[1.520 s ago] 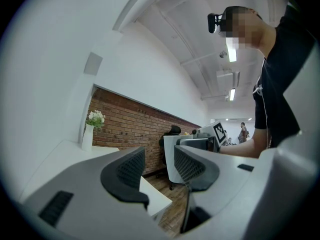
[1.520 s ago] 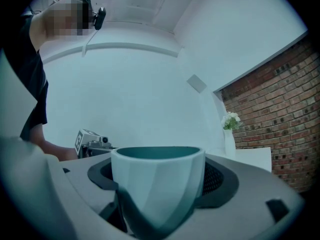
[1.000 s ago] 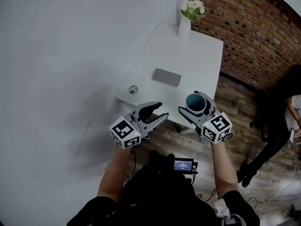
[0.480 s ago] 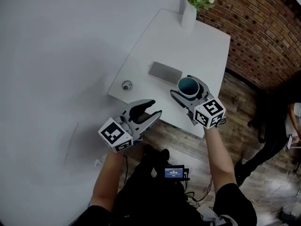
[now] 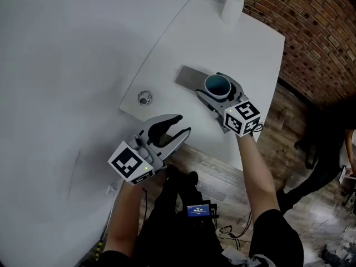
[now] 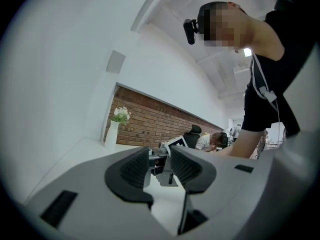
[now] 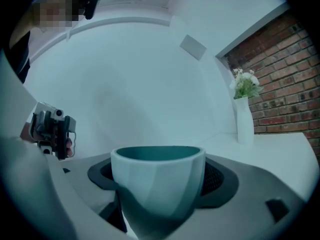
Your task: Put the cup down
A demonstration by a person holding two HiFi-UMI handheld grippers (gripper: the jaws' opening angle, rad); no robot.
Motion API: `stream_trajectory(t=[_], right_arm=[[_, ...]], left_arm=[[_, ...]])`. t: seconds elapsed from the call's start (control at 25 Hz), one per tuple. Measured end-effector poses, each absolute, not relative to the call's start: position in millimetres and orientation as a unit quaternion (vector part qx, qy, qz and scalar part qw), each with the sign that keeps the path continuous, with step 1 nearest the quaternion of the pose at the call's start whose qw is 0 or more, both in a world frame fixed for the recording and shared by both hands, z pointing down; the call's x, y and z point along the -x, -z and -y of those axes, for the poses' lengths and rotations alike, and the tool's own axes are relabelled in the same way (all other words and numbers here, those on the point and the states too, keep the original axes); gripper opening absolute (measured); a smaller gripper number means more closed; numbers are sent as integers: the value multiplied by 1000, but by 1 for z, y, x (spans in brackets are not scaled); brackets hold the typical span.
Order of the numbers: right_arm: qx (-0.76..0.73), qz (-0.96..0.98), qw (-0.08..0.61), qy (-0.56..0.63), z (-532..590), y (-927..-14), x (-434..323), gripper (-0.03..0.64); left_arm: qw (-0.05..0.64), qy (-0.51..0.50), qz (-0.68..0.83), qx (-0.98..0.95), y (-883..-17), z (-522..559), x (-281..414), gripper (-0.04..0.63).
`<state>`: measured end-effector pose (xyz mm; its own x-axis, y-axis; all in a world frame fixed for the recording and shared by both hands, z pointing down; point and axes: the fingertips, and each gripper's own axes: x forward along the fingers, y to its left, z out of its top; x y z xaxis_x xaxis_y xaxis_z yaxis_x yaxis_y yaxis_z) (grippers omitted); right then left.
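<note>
**Figure: carrying phase of setting a cup down, head view and two gripper views.** The right gripper (image 5: 213, 89) holds the cup (image 7: 157, 176), white outside and teal inside, upright with its mouth facing up. Its jaws stand wide and press on opposite sides of the cup's wall. In the head view the cup is over the white table (image 5: 250, 49), inside the near edge and at the right end of a flat grey slab (image 5: 189, 77) that lies on the surface. No view shows the base of the cup, so whether it already touches the table cannot be told.

The left gripper (image 5: 183, 123) hangs off the table's near edge, above the wooden floor (image 5: 289, 127). Its jaws are slightly apart with nothing between them, and it takes no part in the hold. A small round object (image 5: 144, 98) sits near the table's left corner. A white vase (image 5: 233, 3) with flowers stands at the far end, well apart from the cup.

Progress, as judged: the cup is grasped and brought over the table, but the release is not yet done. What is left is to lower it onto a bare patch beside the slab, part the jaws, and draw the gripper clear.
</note>
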<state>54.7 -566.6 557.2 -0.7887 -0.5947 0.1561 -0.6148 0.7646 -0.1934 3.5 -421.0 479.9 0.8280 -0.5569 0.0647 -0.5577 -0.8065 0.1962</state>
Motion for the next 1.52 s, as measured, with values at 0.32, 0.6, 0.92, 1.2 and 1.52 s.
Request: stream_trajectory(t=[0.32, 0.6, 0.92, 1.2, 1.52], right_arm=[[-314, 940, 60, -116, 609, -594, -36, 411], [-310, 942, 63, -108, 632, -604, -23, 411], [-312, 944, 46, -93, 640, -595, -25, 411], [-304, 948, 73, -56, 622, -603, -35, 411], [-298, 947, 117, -12, 610, -612, -31, 411]], left_arm=[[107, 14, 307, -946, -491, 440, 3, 141], [111, 12, 310, -944, -499, 444, 11, 141], [122, 0, 318, -940, -500, 448, 14, 141], [125, 6, 312, -942, -505, 446, 14, 141], [122, 20, 307, -944, -503, 443, 11, 141]])
